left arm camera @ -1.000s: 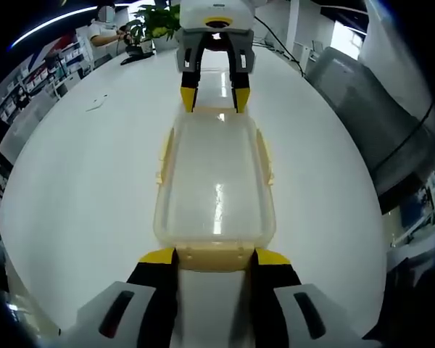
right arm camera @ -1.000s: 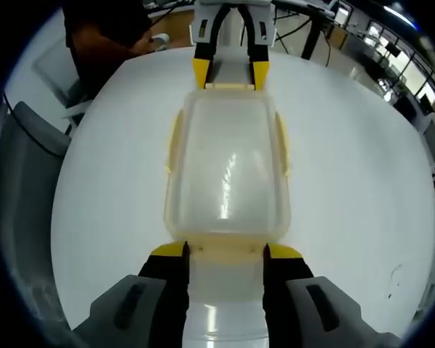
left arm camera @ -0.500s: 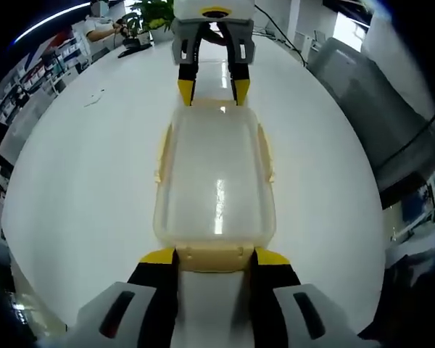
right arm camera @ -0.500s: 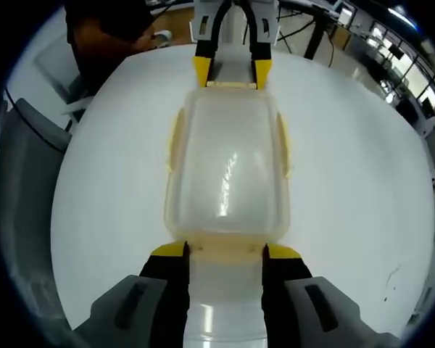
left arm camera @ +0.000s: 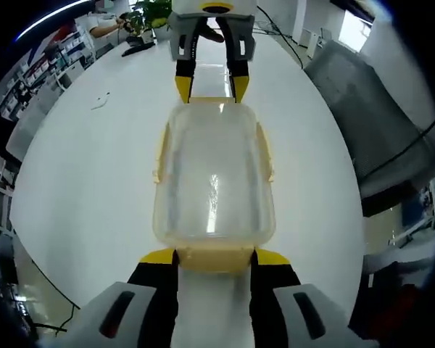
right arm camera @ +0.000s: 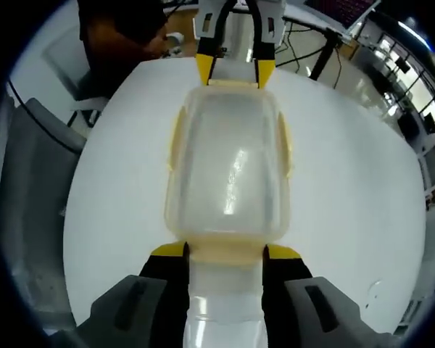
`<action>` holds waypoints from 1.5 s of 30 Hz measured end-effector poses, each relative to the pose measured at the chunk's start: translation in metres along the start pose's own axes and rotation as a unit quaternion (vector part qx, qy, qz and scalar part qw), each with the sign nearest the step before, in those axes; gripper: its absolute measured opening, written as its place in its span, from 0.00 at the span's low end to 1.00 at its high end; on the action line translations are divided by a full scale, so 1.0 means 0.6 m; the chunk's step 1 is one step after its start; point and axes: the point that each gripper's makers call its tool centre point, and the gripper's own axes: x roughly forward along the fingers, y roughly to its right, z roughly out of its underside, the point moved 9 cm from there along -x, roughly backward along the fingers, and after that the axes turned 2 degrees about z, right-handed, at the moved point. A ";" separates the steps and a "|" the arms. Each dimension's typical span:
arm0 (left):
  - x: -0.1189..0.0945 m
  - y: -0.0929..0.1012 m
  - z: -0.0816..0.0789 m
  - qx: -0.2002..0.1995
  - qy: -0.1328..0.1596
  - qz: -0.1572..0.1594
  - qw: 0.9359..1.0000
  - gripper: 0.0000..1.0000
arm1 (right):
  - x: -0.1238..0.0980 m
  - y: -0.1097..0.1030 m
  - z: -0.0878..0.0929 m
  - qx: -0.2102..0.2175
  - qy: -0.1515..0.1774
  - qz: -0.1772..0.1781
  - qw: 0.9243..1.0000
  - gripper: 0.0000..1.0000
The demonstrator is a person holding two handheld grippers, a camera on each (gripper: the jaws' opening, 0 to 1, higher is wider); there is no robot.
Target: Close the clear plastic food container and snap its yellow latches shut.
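Observation:
The clear plastic food container (left arm camera: 214, 181) has its lid on, and yellow latches (left arm camera: 265, 156) run down its long sides. My left gripper (left arm camera: 214, 255) is shut on the near end latch, which fills the gap between its yellow-tipped jaws. My right gripper (left arm camera: 206, 87) grips the far end the same way. In the right gripper view the container (right arm camera: 228, 167) stretches away from my right gripper (right arm camera: 226, 251) towards my left gripper (right arm camera: 235, 71). The container hangs between the two grippers above the white table (left arm camera: 87, 167).
The white table (right arm camera: 348, 167) is round-edged, with a grey chair (left arm camera: 370, 109) beside it and another grey chair (right arm camera: 29, 181) on the opposite side. A person (right arm camera: 123, 29) sits past the far edge. A plant (left arm camera: 148, 11) and a small scrap (left arm camera: 100, 101) lie further off.
Both cameras have risen: the table looks smaller and its edges and the floor show, while the container keeps its size between the jaws. It has come up with both grippers.

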 end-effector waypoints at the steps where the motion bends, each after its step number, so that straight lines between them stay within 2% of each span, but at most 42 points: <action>1: -0.008 0.002 -0.005 -0.002 0.002 -0.002 1.000 0.32 | -0.006 0.000 -0.001 -0.001 0.001 0.000 1.000 0.35; 7: -0.040 0.015 -0.032 -0.001 -0.006 -0.015 1.000 0.32 | -0.044 -0.005 -0.005 -0.008 0.007 0.004 1.000 0.35; 12: -0.062 0.022 -0.059 0.000 -0.005 -0.023 1.000 0.32 | -0.076 -0.010 0.003 -0.013 0.010 0.008 1.000 0.35; 16: -0.066 0.018 -0.069 0.003 -0.007 -0.029 1.000 0.32 | -0.096 -0.009 0.014 -0.012 0.014 0.013 1.000 0.35; 22: -0.064 0.016 -0.102 0.007 -0.011 -0.034 0.999 0.32 | -0.119 -0.008 0.035 -0.009 0.021 0.020 1.000 0.35; 28: -0.054 0.009 -0.139 0.011 -0.011 -0.036 0.999 0.32 | -0.134 -0.005 0.068 0.002 0.023 0.020 1.000 0.35; 30: -0.055 0.002 -0.139 0.012 -0.010 -0.036 0.999 0.32 | -0.138 -0.005 0.082 0.005 0.026 0.019 0.999 0.35; 34: -0.044 -0.001 -0.172 0.010 -0.002 -0.036 0.999 0.32 | -0.147 -0.006 0.111 0.015 0.035 0.016 0.999 0.35; 36: -0.039 -0.006 -0.175 0.013 0.002 -0.037 0.999 0.32 | -0.152 -0.007 0.127 0.019 0.036 0.015 0.999 0.35; 45: 0.000 -0.004 -0.248 0.025 0.014 -0.029 0.999 0.32 | -0.168 -0.020 0.196 0.032 0.030 0.019 0.999 0.35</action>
